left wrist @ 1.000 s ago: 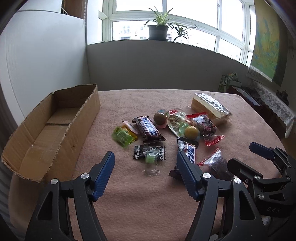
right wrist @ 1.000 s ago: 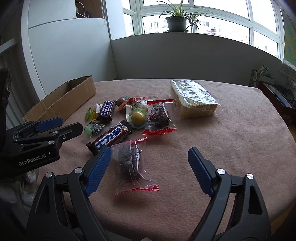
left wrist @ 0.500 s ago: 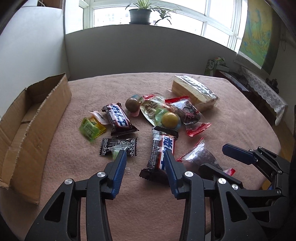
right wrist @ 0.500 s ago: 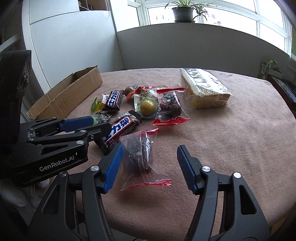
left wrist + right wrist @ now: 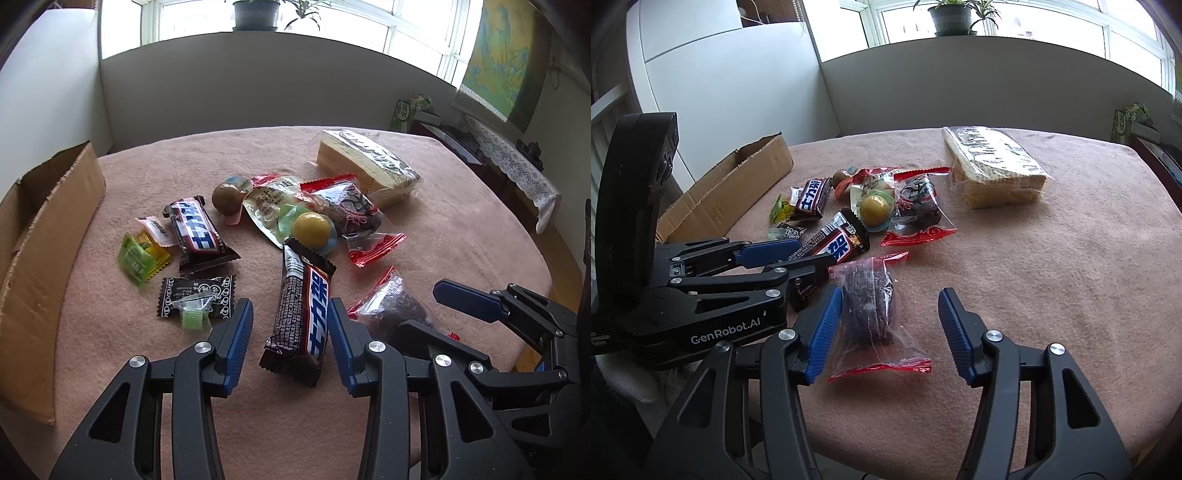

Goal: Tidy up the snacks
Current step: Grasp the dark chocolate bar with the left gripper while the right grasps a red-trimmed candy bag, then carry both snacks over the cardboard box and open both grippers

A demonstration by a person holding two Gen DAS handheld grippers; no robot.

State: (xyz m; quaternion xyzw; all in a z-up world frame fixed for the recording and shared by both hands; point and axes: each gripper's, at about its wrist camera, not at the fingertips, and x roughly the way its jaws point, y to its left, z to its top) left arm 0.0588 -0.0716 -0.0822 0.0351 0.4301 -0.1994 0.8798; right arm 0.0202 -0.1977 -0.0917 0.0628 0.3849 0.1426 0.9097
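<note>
Snacks lie in a loose pile on a pink cloth-covered table (image 5: 461,221). My left gripper (image 5: 290,302) straddles the near end of a dark chocolate bar (image 5: 303,317); its jaws stand narrow, with a gap showing at the left pad (image 5: 240,339). My right gripper (image 5: 890,291) is closing around a clear red-edged bag of dark snack (image 5: 871,299). Its left pad (image 5: 823,328) brushes the bag, while the right pad (image 5: 955,332) stands apart. The open cardboard box (image 5: 48,229) lies at the far left.
A second chocolate bar (image 5: 195,229), a green packet (image 5: 140,254), a small black packet (image 5: 195,295), a yellow ball (image 5: 312,229), a brown ball (image 5: 227,197) and a wrapped cake slab (image 5: 365,162) lie beyond. The two grippers sit close side by side.
My left gripper moved right and down from the small black packet to the chocolate bar, and its jaws narrowed. My right gripper's jaws narrowed around the clear bag.
</note>
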